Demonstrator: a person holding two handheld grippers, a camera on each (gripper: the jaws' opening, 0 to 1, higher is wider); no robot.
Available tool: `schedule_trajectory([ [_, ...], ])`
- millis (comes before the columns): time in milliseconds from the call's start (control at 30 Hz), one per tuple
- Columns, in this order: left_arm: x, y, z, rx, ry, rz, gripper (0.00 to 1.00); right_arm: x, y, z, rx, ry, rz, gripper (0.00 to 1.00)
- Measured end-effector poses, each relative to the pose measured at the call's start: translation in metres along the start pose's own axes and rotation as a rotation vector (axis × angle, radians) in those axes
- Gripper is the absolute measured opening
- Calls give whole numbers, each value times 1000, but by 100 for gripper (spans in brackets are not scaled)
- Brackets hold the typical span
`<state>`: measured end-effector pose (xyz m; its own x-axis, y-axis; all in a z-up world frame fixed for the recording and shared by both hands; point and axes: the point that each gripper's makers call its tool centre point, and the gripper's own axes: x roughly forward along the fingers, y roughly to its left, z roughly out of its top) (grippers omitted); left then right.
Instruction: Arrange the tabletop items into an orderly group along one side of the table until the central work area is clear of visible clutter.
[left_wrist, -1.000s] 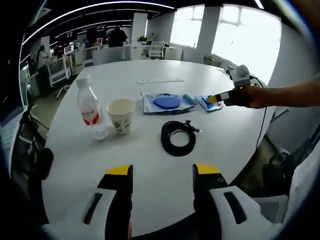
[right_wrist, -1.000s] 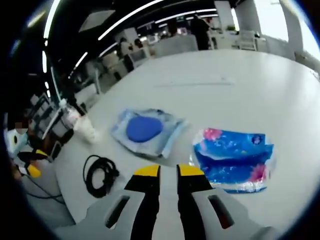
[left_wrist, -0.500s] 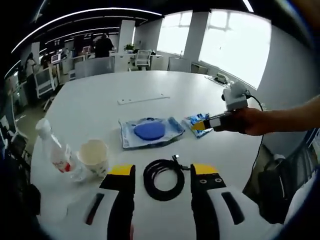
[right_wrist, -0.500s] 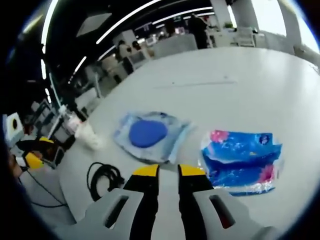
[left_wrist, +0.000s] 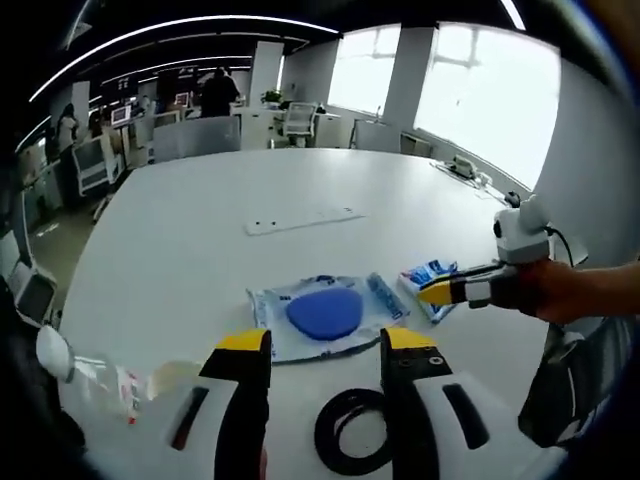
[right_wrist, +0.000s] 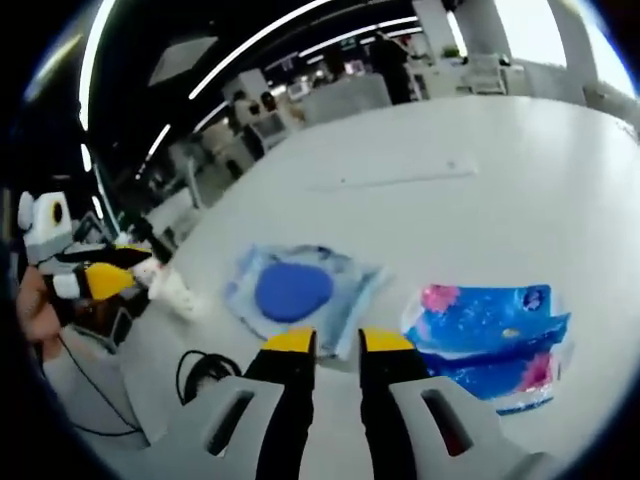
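Plainly, the white table (left_wrist: 180, 230) carries five loose things: a clear plastic pouch (left_wrist: 322, 314) with a round blue pad inside, a crinkled blue wipes pack (right_wrist: 488, 332) printed with pink, a black coiled cable (left_wrist: 350, 432), a paper cup (left_wrist: 172, 378) and a water bottle (left_wrist: 85, 372) lying tilted with a white cap and red label. In the left gripper view the left gripper (left_wrist: 322, 352) has its yellow-tipped jaws spread well apart with nothing between them; the pouch lies just past the tips at 12 o'clock, the cable coil sits between the jaws at 6 o'clock, and the cup and bottle lie close together at 9 o'clock near the table edge. The wipes pack shows there at 2 o'clock, touching or just beside the pouch's right end, with the yellow tip of the right gripper (left_wrist: 440, 292) right at it, held by a hand (left_wrist: 560, 292) entering from 3 o'clock. In the right gripper view the right gripper (right_wrist: 338, 342) has its jaws nearly together, a narrow gap remaining and nothing in it; the pouch lies at 11 o'clock just beyond the tips, the wipes pack at 2 o'clock just beside the right jaw, the cable at 8 o'clock. A long white strip (left_wrist: 303, 219) lies flat farther across the table, well apart from the rest. Office chairs (left_wrist: 300, 95) and desks stand beyond the far edge.
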<state>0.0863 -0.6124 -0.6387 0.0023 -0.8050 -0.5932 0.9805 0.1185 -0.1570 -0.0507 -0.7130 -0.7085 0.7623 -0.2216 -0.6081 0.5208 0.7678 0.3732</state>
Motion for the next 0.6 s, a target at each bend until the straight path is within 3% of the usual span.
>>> schedule_trajectory([
  [200,23,22,3,-28,39,17,44,8,1,-1,16,19,18,19],
  [467,54,55,8,4,108,49,43,17,0,-4,24,34,23,20],
  [600,70,61,6,0,144,43,42,22,-2,-1,31,33,24,20],
])
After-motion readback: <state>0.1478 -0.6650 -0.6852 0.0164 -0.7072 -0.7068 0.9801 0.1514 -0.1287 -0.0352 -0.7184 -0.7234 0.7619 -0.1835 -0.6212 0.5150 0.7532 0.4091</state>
